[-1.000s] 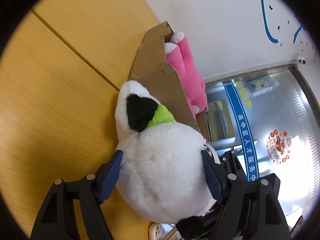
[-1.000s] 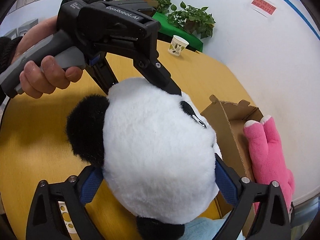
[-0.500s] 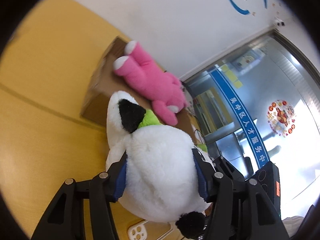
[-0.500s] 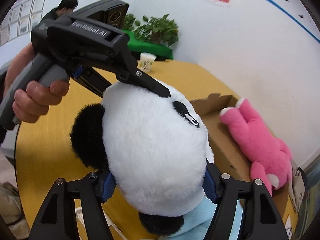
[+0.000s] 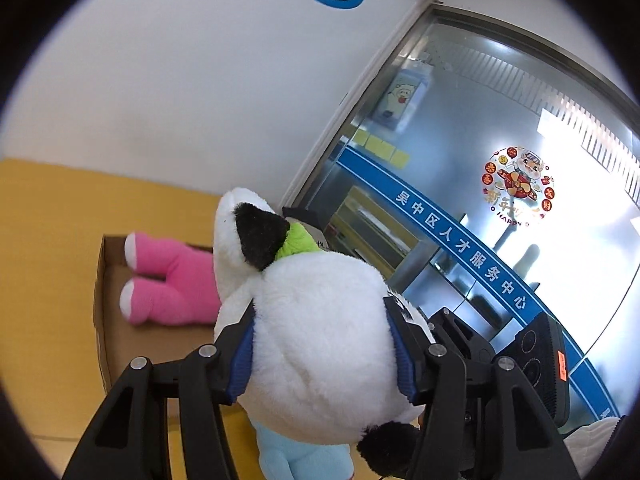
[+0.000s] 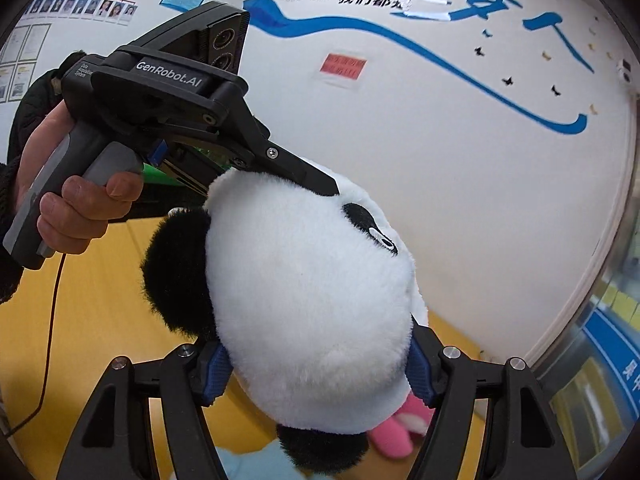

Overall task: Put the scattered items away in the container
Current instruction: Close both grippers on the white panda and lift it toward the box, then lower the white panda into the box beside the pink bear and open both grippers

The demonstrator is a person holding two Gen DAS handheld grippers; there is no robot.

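- I had both claws clenched on the panda (image 5: 320, 344): my left claw (image 5: 322, 354) pinched its body, my right claw (image 6: 316, 364) its head, blue pads sunk into the plush on each side.
- The panda hung in the air between the two grips, above the near end of the box (image 5: 105, 320) and clear of the worktop (image 5: 44, 248).
- To do this well, I judged I should bring both claws down together, keeping their spacing so the toy did not stretch or twist, and release only once its weight sat on the box floor.
- I reckoned the free cardboard beside the pink toy (image 5: 172, 284) was the place to aim; landing on top of that toy might let the panda roll out.
- The panda looked bulky and soft: white fur, black ears and eye patch, a green collar (image 5: 298, 242) at the neck.
- A pale blue plush (image 5: 296, 456) showed under it, low in my left view.
- Further off, the pink toy lay flat inside the box, feet towards the far wall.
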